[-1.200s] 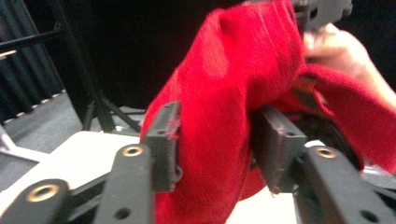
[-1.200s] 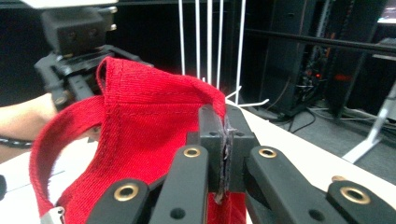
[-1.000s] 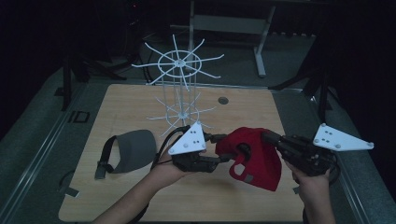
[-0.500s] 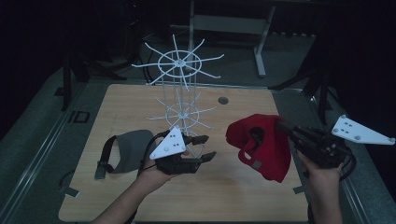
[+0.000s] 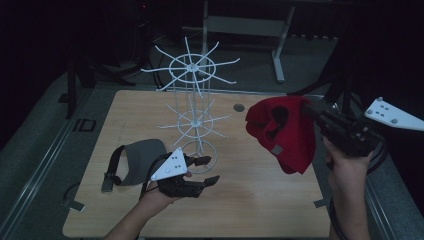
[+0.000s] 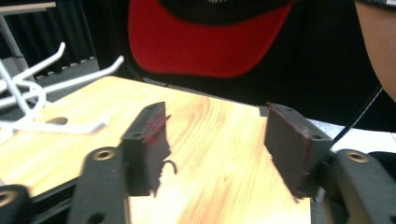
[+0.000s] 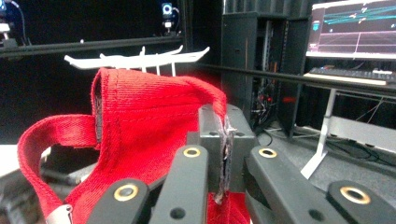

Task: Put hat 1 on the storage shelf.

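1. A light wooden table stands in a dark room. A white wire rack stands on its far middle. A grey cap lies on the left.
2. The room behind is too dark to make out. The red cap is cut off at the top in the left gripper view.
3. The right gripper is pinched tight on the red cap's edge and holds it up over the table's right side. The left gripper has just been opening. Its jaws stand apart with nothing between them, low over the table.
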### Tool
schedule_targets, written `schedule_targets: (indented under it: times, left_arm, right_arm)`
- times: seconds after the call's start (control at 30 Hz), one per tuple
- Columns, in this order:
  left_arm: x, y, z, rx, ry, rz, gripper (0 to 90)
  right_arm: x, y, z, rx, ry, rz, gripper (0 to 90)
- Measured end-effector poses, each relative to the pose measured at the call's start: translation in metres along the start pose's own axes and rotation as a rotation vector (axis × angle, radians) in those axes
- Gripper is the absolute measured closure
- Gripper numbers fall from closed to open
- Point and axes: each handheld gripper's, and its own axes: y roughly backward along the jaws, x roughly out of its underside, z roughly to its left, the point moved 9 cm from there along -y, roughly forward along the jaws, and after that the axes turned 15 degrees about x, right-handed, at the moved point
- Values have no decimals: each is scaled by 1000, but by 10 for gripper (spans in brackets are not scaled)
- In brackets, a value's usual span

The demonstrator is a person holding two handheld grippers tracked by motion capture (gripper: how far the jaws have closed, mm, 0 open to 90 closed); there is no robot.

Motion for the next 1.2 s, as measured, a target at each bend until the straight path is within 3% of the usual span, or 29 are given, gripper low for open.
schedule_targets:
  times: [0.07, 0.1, 0.17, 0.3, 0.43, 0.57, 0.9, 1.1, 1.2]
  left_arm:
    - [5, 1, 1, -8, 7, -9, 333]
    - [8, 1, 0, 2, 10, -8, 257]
    - [14, 1, 1, -17, 10, -14, 247]
    - [29, -1, -1, -13, 9, -2, 149]
    - [42, -2, -6, 24, 38, -13, 127]
    - [55, -1, -9, 29, 42, -2, 126]
    - [85, 8, -5, -30, 41, 22, 126]
    - [96, 11, -2, -67, 30, 33, 126]
    - [103, 12, -1, -73, 45, 32, 126]
  right_arm:
    - [-7, -3, 1, 6, 0, -6, 882]
    - [-13, -7, 1, 13, 4, -13, 882]
    - [-16, -8, 1, 23, 9, -14, 882]
    - [-26, -17, 0, 34, 7, -13, 882]
    - [-32, -26, 1, 36, 5, -14, 882]
    - [-40, -36, -1, 51, 5, -14, 882]
    - [-56, -60, 1, 94, 7, -12, 882]
    - [-58, -77, 7, 98, 4, 4, 882]
    - [-58, -85, 11, 95, 3, 18, 882]
